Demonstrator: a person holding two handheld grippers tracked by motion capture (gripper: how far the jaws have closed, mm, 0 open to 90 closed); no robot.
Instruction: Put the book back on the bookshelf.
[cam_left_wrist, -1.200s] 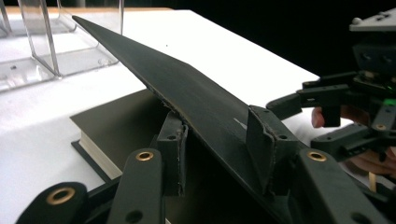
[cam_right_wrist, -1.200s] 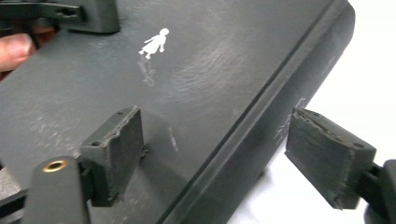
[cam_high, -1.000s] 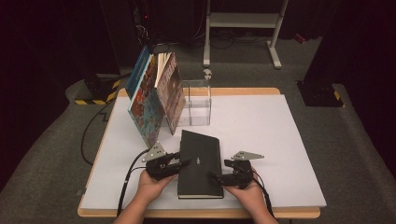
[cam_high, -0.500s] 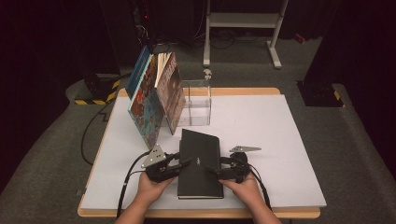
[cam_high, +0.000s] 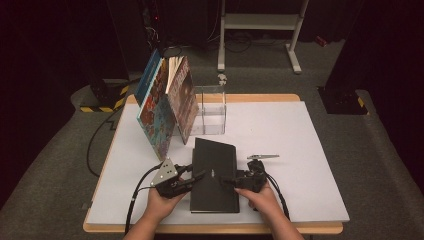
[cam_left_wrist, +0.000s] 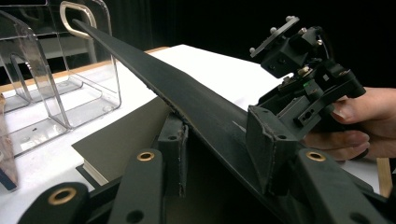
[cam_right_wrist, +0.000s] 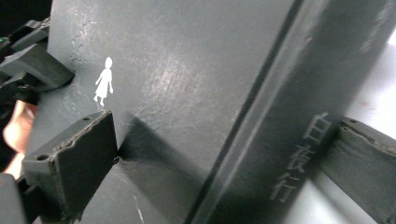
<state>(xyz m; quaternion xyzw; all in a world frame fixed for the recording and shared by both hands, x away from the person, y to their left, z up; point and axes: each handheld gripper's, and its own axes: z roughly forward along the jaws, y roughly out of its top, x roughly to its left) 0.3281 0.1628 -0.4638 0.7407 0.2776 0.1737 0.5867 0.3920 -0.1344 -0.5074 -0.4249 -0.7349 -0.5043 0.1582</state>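
Observation:
A black hardback book (cam_high: 216, 162) lies flat on the white table near its front edge. My left gripper (cam_high: 197, 177) is at the book's left edge. Its jaws stand apart with the lifted front cover (cam_left_wrist: 187, 100) slanting between them, one jaw under it and one over it. My right gripper (cam_high: 227, 181) reaches over the book's right edge. Its jaws are wide apart and straddle the spine (cam_right_wrist: 299, 154), which carries printed characters. One of its pads (cam_right_wrist: 74, 163) lies on the cover near a small white figure (cam_right_wrist: 103, 83). The right gripper (cam_left_wrist: 303, 88) also appears beyond the raised cover, held by a hand.
Several colourful books (cam_high: 167, 107) lean together at the table's back left. Beside them stands a clear plastic holder (cam_high: 210, 110), seen close by in the left gripper view as the holder (cam_left_wrist: 56, 84). A cable (cam_high: 137, 192) trails off the front left.
My right gripper has moved left onto the book's right edge and sunk a little. The left gripper and the book stay where they were.

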